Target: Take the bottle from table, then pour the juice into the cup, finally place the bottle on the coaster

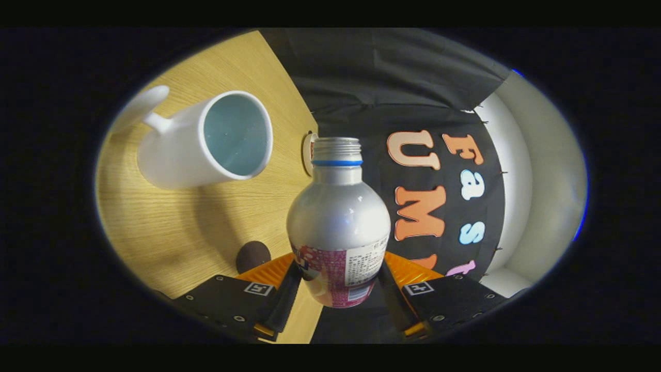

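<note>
A silver bottle (338, 217) with a pink label, a blue neck ring and an uncapped threaded mouth sits between my fingers, and my gripper (338, 283) is shut on its lower body. The whole scene is rolled, so the bottle leans relative to the wooden table (170, 227). A white cup (206, 139) with a handle and a pale blue inside stands on the table beyond my left finger, its opening facing me. The bottle's mouth is beside the cup's rim, apart from it. A small round coaster-like disc (307, 152) peeks out just behind the bottle's neck, mostly hidden.
A small dark round object (253, 257) lies on the table just ahead of my left finger. The table's edge runs behind the bottle, with the booth's black cloth wall (392, 82) beyond it and a pale wall (542, 170) further over.
</note>
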The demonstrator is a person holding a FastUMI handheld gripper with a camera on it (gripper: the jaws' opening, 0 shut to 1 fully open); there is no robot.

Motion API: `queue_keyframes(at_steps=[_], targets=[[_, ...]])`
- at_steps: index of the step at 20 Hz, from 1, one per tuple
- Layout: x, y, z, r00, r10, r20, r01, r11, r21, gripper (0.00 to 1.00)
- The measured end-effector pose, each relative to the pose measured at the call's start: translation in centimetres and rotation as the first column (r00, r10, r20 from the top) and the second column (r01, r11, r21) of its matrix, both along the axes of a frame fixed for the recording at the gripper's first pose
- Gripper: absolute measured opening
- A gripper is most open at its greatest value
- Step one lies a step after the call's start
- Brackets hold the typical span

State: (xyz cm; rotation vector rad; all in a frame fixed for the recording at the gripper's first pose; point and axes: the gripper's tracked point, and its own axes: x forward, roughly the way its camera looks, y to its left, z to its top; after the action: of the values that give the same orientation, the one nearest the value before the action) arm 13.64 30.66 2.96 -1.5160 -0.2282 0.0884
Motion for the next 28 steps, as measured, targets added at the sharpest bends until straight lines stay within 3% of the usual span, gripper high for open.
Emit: queue_keyframes(at_steps=[28], targets=[[0.4,0.2,2.3,0.998,-0.012,0.060,0.024,0.976,-0.215,0.77]])
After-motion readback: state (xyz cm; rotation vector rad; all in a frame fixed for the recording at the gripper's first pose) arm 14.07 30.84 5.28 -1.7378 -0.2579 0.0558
